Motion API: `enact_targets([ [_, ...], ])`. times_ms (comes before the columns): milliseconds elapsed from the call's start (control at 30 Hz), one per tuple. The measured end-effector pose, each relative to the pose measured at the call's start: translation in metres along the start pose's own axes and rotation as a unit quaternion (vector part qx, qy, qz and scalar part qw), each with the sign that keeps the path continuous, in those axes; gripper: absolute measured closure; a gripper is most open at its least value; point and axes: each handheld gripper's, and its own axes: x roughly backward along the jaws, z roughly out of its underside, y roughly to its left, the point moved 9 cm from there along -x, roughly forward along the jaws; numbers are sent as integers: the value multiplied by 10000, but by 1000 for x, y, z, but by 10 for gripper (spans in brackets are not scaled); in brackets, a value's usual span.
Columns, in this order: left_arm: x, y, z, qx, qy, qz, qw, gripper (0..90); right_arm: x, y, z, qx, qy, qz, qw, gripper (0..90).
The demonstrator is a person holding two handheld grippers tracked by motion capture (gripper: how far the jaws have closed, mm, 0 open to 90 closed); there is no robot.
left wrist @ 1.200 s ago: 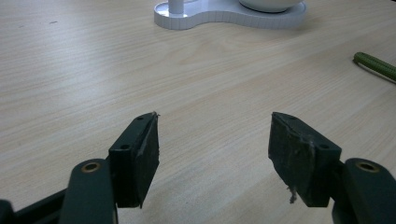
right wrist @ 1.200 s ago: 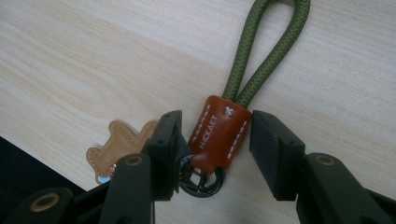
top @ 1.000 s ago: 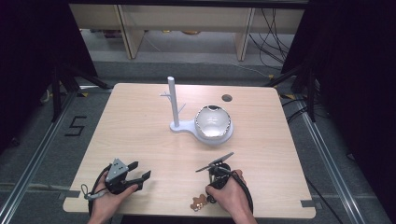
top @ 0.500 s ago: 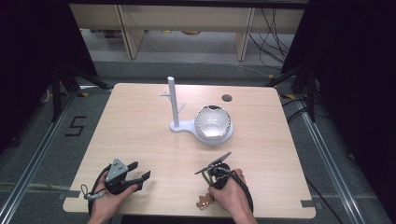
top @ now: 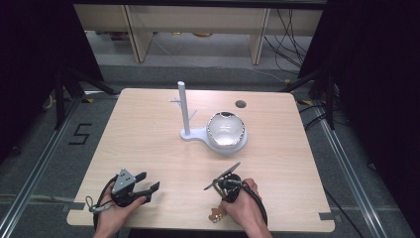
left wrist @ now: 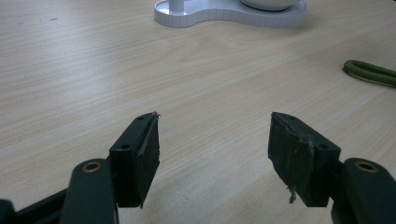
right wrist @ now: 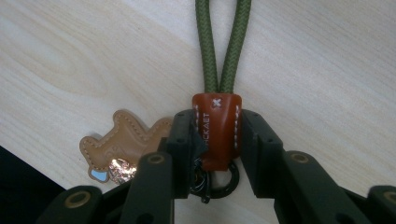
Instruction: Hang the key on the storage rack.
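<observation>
One keychain is counted: a green braided cord loop [right wrist: 223, 44] with a brown leather tab [right wrist: 217, 128], black ring and tan bear-shaped leather charm [right wrist: 122, 142], lying at the near edge of the light wood bench [top: 148, 144]. The tab is clamped by the right hand-held gripper [right wrist: 217, 140], jaws just closed on it. The left hand-held gripper [left wrist: 212, 154] is held open, empty. One white stand with peg and silver bowl [top: 218, 131] sits mid-bench, well apart.
</observation>
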Motion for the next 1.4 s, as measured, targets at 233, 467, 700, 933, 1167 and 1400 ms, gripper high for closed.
enact_targets([
  [233,2,2,-1,-93,-1,-70,9999,337,5,2,3,-36,-320,-260,9991,691],
  [467,2,1,-2,20,-95,-36,9999,337,7,-7,0,41,-980,-172,9950,692],
  [700,2,1,-3,40,-133,-49,9999,337,21,-6,-7,246,-2049,-555,9769,690],
  [933,3,2,-3,-36,-108,-97,9999,337,28,-6,-11,372,-2726,-741,9585,685],
  [1167,3,2,-3,-28,-100,-120,9999,337,37,-6,-16,542,-3434,-883,9335,686],
  [1400,4,2,-6,74,-238,-76,9997,333,44,-2,-22,618,-3969,-933,9110,688],
])
